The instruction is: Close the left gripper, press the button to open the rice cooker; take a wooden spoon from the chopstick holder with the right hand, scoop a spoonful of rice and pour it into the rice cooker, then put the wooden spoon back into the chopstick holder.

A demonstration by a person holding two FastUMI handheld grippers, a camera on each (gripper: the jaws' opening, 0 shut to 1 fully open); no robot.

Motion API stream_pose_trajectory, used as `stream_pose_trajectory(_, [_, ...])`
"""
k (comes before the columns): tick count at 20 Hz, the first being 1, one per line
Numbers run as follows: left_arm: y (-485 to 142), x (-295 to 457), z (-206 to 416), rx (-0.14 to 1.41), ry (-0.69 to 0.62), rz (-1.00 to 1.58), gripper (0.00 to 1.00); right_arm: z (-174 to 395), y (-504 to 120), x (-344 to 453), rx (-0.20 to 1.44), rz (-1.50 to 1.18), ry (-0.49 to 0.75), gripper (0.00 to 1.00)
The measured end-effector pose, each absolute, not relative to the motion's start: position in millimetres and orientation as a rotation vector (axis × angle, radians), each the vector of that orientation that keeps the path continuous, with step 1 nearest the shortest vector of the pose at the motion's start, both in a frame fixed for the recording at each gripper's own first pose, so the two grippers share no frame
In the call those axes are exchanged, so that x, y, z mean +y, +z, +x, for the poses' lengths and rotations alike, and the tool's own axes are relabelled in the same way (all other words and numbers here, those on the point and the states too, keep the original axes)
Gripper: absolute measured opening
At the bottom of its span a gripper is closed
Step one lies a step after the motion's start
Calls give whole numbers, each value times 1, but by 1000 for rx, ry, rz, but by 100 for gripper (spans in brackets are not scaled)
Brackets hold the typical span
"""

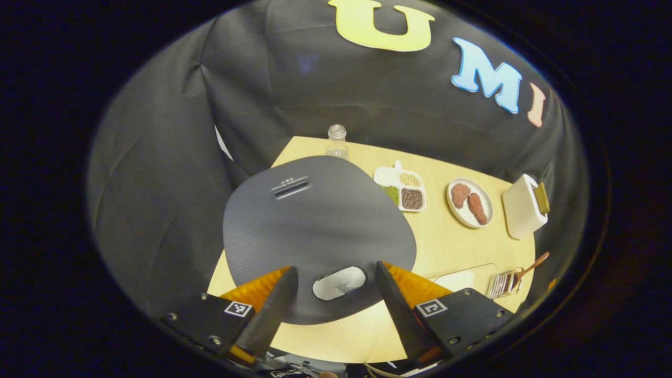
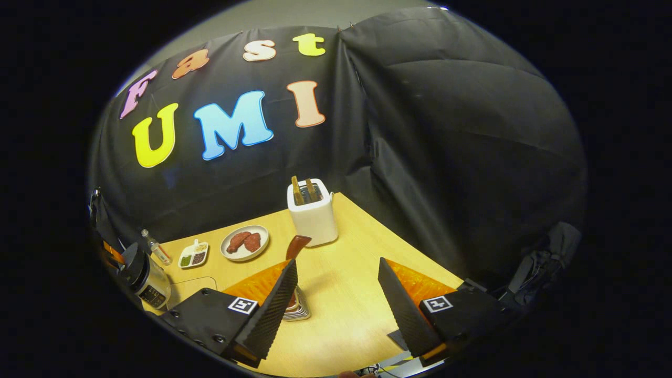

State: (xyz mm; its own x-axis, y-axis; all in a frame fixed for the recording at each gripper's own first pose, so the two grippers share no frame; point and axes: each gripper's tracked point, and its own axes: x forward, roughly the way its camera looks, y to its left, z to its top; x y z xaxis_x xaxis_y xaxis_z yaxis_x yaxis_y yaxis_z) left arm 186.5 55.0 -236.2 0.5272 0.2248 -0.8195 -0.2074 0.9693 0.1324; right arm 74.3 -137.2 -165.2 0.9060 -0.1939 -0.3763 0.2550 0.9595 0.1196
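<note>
Left gripper (image 1: 336, 286) hung spread wide over cooker (image 1: 315, 231), button (image 1: 339, 282) bottom centre. Should close fully, then press squarely. Right gripper (image 2: 336, 289) gaped empty near spoon (image 2: 297, 247).

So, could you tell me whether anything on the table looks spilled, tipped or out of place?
Nothing stands out. The cooker lid is shut, the spoon stands in its holder, and the grain tray and plate sit flat, unspilled.

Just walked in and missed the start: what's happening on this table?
Nothing is held yet. The left gripper hovers above the closed rice cooker, jaws open on either side of its button. The right gripper hangs open over the table, near the wooden spoon standing in its holder.
</note>
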Motion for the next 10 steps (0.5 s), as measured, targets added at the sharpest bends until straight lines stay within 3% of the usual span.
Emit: stream_pose_trajectory(10, [-252,54,181,1004,290,24,98,71,-181,-162,406,142,-202,98])
